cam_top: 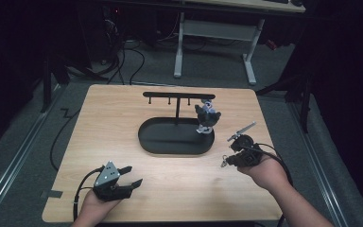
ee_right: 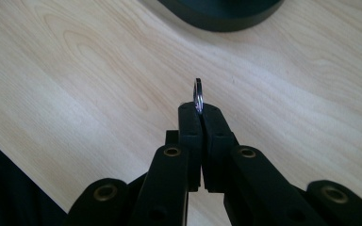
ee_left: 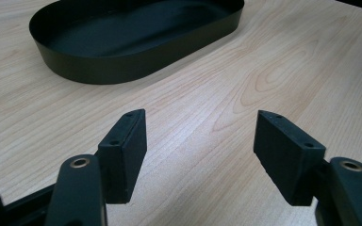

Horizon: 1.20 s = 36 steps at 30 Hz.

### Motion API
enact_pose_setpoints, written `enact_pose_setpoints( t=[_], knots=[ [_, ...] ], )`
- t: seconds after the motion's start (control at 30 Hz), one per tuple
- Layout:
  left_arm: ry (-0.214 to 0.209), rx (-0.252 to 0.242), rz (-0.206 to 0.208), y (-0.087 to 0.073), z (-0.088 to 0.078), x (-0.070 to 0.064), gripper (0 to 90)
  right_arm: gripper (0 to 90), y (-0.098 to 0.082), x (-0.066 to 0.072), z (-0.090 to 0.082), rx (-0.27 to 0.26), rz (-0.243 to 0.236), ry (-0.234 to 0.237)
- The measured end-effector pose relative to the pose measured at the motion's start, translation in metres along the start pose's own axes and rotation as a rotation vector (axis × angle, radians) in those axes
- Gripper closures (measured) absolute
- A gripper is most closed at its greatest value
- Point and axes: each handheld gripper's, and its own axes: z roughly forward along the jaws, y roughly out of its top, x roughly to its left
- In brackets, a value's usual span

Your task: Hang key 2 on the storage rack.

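Observation:
My right gripper (ee_right: 200, 112) is shut on a small metal ring (ee_right: 198, 93), which stands edge-on above the pinched jaw tips. In the high view this gripper (cam_top: 228, 160) hovers right of the black oval tray (cam_top: 144, 138), and something small shows at its tip. A black T-shaped rack (cam_top: 178, 95) rises from the tray, and a dark toy figure (cam_top: 207, 116) hangs near its right end. My left gripper (cam_top: 132, 175) rests at the table's front left. Its jaws (ee_left: 200, 136) stand wide open over bare wood, with the tray (ee_left: 99, 70) ahead.
The wooden table (cam_top: 123, 113) sits on a grey floor. A white desk frame (cam_top: 212, 47) and cables lie beyond the far edge. Each gripper trails a cable off the near edge.

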Motion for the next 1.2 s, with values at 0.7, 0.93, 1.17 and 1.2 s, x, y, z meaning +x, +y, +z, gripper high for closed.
enact_pose_setpoints(
  t=[0.7, 0.93, 1.17, 1.2],
  knots=[
    [0.061, -0.006, -0.011, -0.013, -0.027, 0.001, 35.8, 89.1, 0.066, 0.012, -0.006, -0.006, -0.064, 0.017],
    [0.104, -0.015, -0.045, -0.022, -0.044, 0.004, 35.8, 89.1, 0.09, 0.014, -0.01, -0.013, -0.087, 0.025],
    [0.147, -0.017, -0.069, -0.031, -0.059, 0.005, 35.8, 89.1, 0.115, 0.011, -0.012, -0.027, -0.105, 0.027],
    [0.154, -0.02, -0.076, -0.033, -0.061, 0.005, 35.8, 89.1, 0.117, 0.011, -0.012, -0.026, -0.096, 0.029]
  ],
)
